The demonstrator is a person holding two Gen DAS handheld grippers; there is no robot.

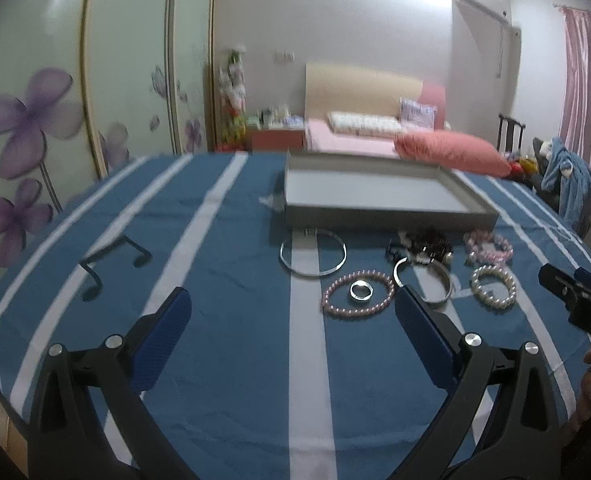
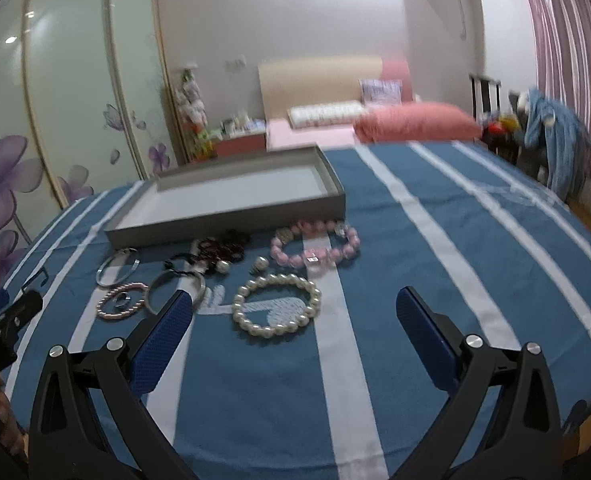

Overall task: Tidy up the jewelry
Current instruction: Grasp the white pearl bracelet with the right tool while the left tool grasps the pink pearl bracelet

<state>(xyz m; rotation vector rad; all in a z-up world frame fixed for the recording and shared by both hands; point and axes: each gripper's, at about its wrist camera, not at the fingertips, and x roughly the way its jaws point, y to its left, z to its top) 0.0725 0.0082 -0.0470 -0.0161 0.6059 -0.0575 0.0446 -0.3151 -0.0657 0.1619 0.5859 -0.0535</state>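
Note:
A grey tray (image 1: 387,216) (image 2: 231,222) with a pale, bare floor lies on the blue striped cloth. In front of it are a thin silver bangle (image 1: 312,254) (image 2: 117,268), a small pink pearl bracelet (image 1: 357,294) (image 2: 121,304) with a silver ring (image 1: 360,291) inside it, an open silver cuff (image 1: 425,280) (image 2: 175,284), a dark beaded piece (image 1: 421,248) (image 2: 215,252), a white pearl bracelet (image 1: 493,287) (image 2: 276,304) and a pink bead bracelet (image 1: 489,246) (image 2: 315,244). My left gripper (image 1: 291,300) is open over the cloth, nothing between its fingers. My right gripper (image 2: 293,300) is open, just short of the white pearl bracelet.
The cloth-covered table (image 2: 455,240) ends at its far edge behind the tray. A bed with a pink pillow (image 2: 415,124), a flowered wardrobe (image 1: 35,128) and pink curtains (image 2: 567,60) stand beyond. The right gripper's tip (image 1: 575,292) shows at the left view's right edge.

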